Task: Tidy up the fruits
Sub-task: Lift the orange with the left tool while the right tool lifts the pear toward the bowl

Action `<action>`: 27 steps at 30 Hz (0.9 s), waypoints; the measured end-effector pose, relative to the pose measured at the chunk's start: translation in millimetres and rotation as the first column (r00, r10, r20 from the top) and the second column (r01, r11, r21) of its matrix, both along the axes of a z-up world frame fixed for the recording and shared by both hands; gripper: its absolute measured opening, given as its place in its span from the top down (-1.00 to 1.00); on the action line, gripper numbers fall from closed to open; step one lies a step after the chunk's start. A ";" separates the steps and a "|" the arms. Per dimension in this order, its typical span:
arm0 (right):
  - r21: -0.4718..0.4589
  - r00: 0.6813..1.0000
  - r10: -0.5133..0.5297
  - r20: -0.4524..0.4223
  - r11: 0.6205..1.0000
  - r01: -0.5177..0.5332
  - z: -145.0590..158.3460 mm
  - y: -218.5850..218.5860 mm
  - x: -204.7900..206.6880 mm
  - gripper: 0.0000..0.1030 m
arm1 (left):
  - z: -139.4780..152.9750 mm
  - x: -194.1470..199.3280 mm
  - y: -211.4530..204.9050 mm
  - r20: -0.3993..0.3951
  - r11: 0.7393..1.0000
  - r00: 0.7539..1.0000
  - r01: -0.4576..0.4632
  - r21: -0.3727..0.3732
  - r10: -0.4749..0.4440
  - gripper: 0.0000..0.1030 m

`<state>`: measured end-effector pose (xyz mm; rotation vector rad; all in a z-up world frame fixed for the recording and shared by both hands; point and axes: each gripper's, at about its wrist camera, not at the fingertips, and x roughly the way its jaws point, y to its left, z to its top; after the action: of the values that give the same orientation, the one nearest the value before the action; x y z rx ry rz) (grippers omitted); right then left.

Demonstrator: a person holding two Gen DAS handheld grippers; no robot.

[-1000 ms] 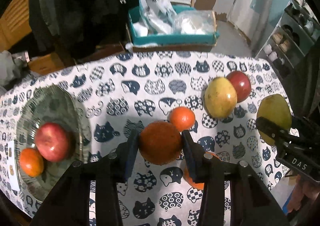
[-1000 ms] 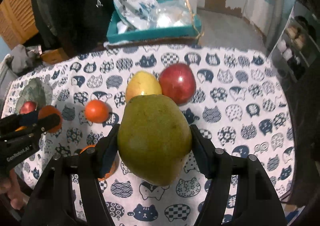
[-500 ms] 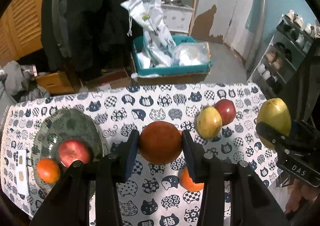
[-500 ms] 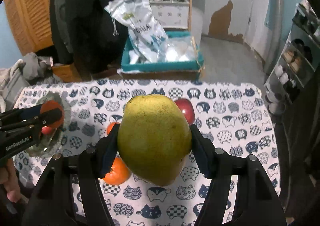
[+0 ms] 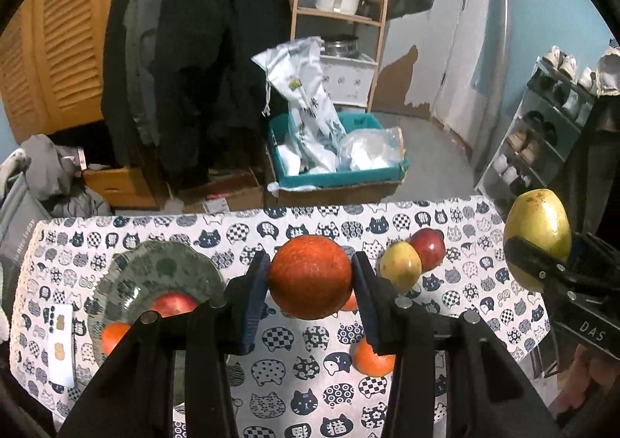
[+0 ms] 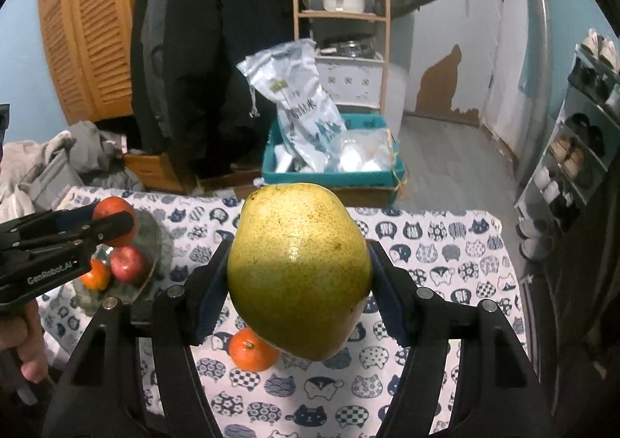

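- Left wrist view: the left tool (image 5: 310, 279) is clamped on a large orange (image 5: 310, 277), held at the frame's centre, above the cat-print surface (image 5: 310, 391). The glass plate (image 5: 155, 275) lies at lower left and already carries a red apple (image 5: 172, 304) and a small orange (image 5: 114, 335).
- To place well, I judge the orange should go down onto the bare far half of the plate, low and level before the pads part, so it neither rolls nor knocks the two fruits there.
- Right of centre on the surface sit a yellow apple (image 5: 401, 267) touching a second red apple (image 5: 428, 248); a tangerine (image 5: 372, 358) lies lower, and another is mostly hidden behind the held orange.
- Right wrist view: the right tool (image 6: 298, 279) grips a big green-yellow pear (image 6: 298, 271) at the frame's centre, above the surface. The plate is at middle left, beneath the left tool.
- Both tools are loaded, so better to go one at a time: let the pear wait well apart while the orange lands, then set it in whatever bare spot is left.
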<state>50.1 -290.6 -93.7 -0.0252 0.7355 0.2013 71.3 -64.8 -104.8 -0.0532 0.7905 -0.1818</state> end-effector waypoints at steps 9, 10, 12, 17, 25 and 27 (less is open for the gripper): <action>0.019 0.998 0.047 0.038 0.999 -0.048 16.4 21.9 -1.8 -0.31 | 14.7 -6.8 27.3 0.037 0.999 0.999 -0.038 -0.025 0.039 0.15; 0.020 0.998 0.053 0.041 0.998 -0.053 17.3 25.0 -1.6 -0.31 | 15.3 -7.1 30.4 0.038 0.999 0.998 -0.042 -0.027 0.043 0.15; 0.018 0.997 0.069 0.047 0.997 -0.070 19.6 33.4 0.6 -0.31 | 16.4 -7.8 36.6 0.043 0.998 0.998 -0.053 -0.028 0.055 0.15; 0.015 0.993 0.104 0.052 0.994 -0.105 21.7 54.7 5.9 -0.31 | 18.7 -9.4 53.6 0.051 0.996 0.995 -0.086 -0.030 0.088 0.15; 0.014 0.987 0.155 0.054 0.988 -0.156 24.6 89.5 17.9 -0.31 | 21.7 -10.7 87.9 0.065 0.988 0.986 -0.151 -0.035 0.153 0.15; 0.015 0.984 0.168 0.054 0.985 -0.169 25.5 98.7 20.1 -0.31 | 22.2 -11.1 97.4 0.063 0.985 0.983 -0.169 -0.041 0.171 0.15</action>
<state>70.3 -192.0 -68.2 -0.0740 0.6794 0.3683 60.1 32.6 -82.6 -0.1471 0.7123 -0.0355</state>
